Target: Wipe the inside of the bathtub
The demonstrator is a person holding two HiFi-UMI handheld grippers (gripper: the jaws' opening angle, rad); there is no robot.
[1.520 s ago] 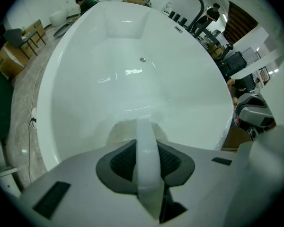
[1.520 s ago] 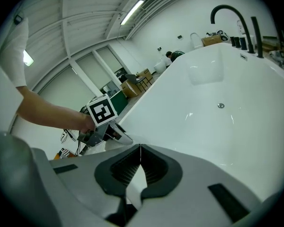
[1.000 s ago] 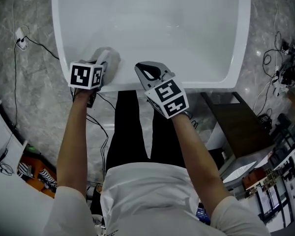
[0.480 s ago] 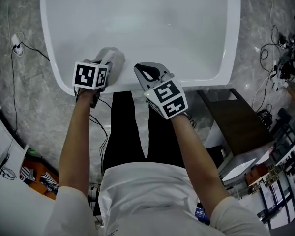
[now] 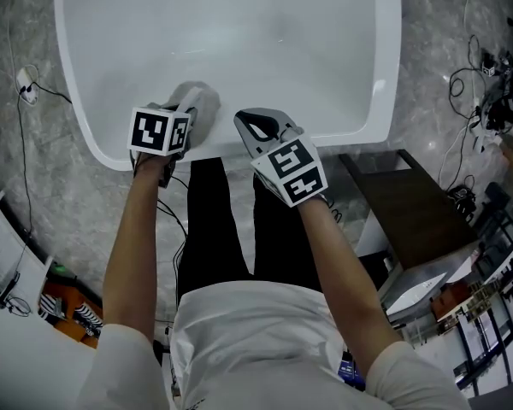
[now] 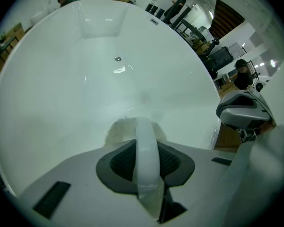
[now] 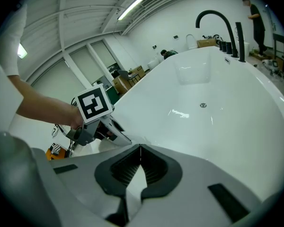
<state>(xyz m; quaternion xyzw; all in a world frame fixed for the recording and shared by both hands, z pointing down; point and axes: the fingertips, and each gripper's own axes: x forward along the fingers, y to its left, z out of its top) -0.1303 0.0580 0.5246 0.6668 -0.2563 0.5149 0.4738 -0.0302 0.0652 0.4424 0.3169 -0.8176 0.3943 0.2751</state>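
Left gripper has the cloth. Its jaws are clamped down on a white strip of it, and the fluffy part sticks out just past the tips, touching the inside wall of the bathtub. Right gripper isn't doing anything atm. Its jaws are pressed together w/ nothing between them, and it hangs over the near rim, just to the right of the left one.

What matters for the next move imo is that the cloth sits at the near-left end of the tub, right below the rim. Basically all the unwiped-looking surface lies far and to the right of it. The tub's long axis runs straight away from the person, near to far, and the drain is way off toward the far end on the floor of the basin. So the natural stroke is prob pushing away down the wall toward the bottom, or sweeping right along the near wall. Left is obv the nearer arm since it's already on the surface. The right one would only get in the way of a rightward sweep bc it's parked right beside it.

Can't tell if the tub or the cloth is wet, it's all white on white.
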